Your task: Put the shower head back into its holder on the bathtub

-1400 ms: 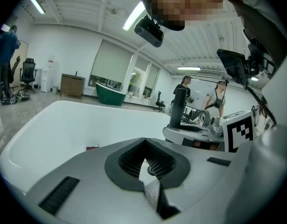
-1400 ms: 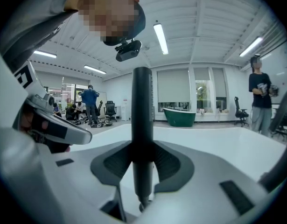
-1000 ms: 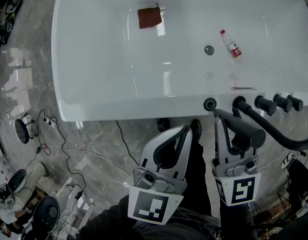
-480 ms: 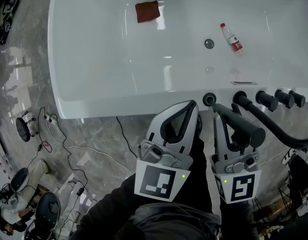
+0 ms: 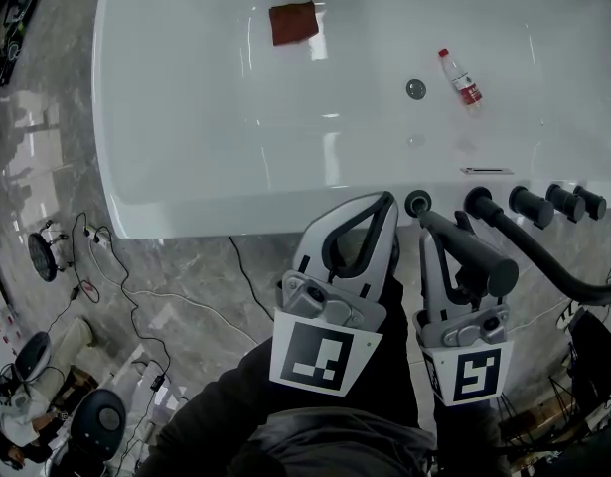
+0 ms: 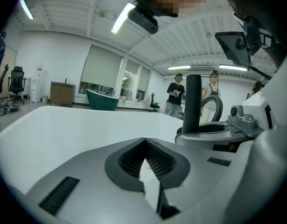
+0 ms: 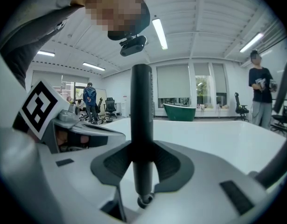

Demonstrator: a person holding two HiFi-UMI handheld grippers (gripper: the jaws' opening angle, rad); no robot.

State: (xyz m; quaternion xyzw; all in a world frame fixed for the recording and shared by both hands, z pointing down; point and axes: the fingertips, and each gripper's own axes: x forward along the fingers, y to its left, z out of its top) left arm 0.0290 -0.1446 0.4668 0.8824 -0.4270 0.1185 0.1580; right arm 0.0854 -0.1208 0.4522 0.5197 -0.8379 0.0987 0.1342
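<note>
since the white bathtub [image 5: 186, 207] fills the upper frame with its near rim running across the middle, all work falls along that rim at centre right. the black shower head [image 5: 476, 254] lies just below the rim, and a black hose [image 5: 558, 271] runs from the rim to the right edge. the right gripper [image 5: 444, 235] is clamped on the shower head's shaft, jaws pressed to both sides, so its far end points up-frame toward the holder [image 5: 417, 204]. in my judgement this grip sets up a straight insertion, not yet made. the left gripper [image 5: 381, 205], jaws together on nothing, sits just left of the holder, probably parked out of the path. the holder is a small round socket on the rim, with knobs [image 5: 529, 207] close on its right. open room lies mainly to its left and below, over the floor.
</note>
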